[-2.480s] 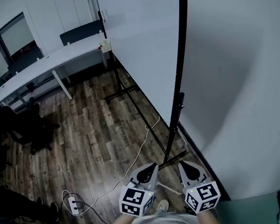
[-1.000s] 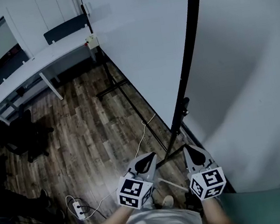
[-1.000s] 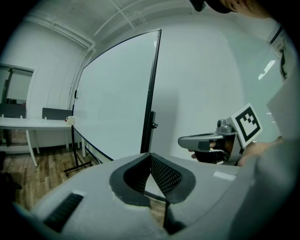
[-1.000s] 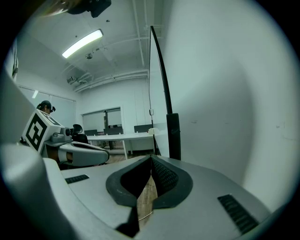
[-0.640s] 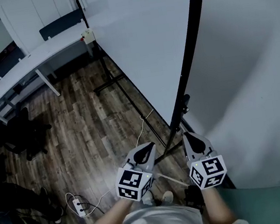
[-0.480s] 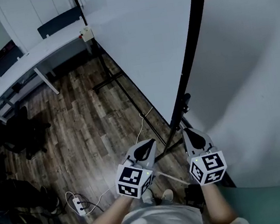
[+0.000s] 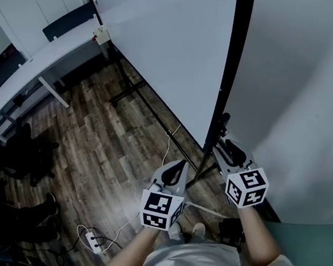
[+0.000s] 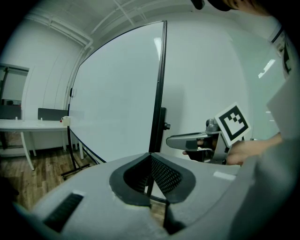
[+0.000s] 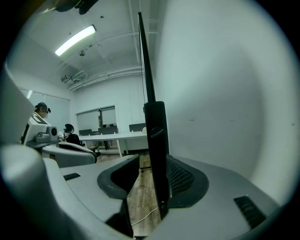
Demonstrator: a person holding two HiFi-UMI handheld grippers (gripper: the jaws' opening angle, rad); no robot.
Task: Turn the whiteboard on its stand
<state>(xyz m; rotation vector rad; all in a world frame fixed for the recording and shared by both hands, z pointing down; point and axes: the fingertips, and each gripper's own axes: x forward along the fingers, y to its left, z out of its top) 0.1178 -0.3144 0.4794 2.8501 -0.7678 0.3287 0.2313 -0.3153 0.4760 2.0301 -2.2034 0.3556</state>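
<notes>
**A:** Where do we have the whiteboard?

**B:** The whiteboard point(image 7: 171, 42) stands on its stand ahead of us and to our left, its white face running away down the room. From our right tool we see it edge-on. Its near edge sits on the stand's black upright point(image 7: 234, 57), close to the pale wall point(image 7: 307, 77) on our right.

**A:** And our right tool?

**B:** Our right tool point(image 7: 227, 146) is low on that upright. Its jaws are apart with the upright point(image 9: 157, 154) between them. The post lies close against the right-hand pad, and floor shows through the gap on the other side, so we are round it but not clamped.

**A:** The left one?

**B:** Our left tool point(image 7: 181, 165) hangs just beside the right one, short of the stand and touching nothing. Its jaws point(image 8: 150, 157) are drawn together, with at most a thin slit and nothing in it.

**A:** What do we see around the stand?

**B:** There is a wooden floor point(image 7: 95, 152) under us, and the stand's far foot point(image 7: 128, 93) rests on it. A white cable point(image 7: 160, 173) trails from near the upright's base to a power strip point(image 7: 89, 240) by our feet. A small box point(image 7: 101, 35) sits at the board's far end. A long white worktop point(image 7: 27, 72) runs along the far side, with dark chairs point(image 7: 24, 153) before it.
</notes>
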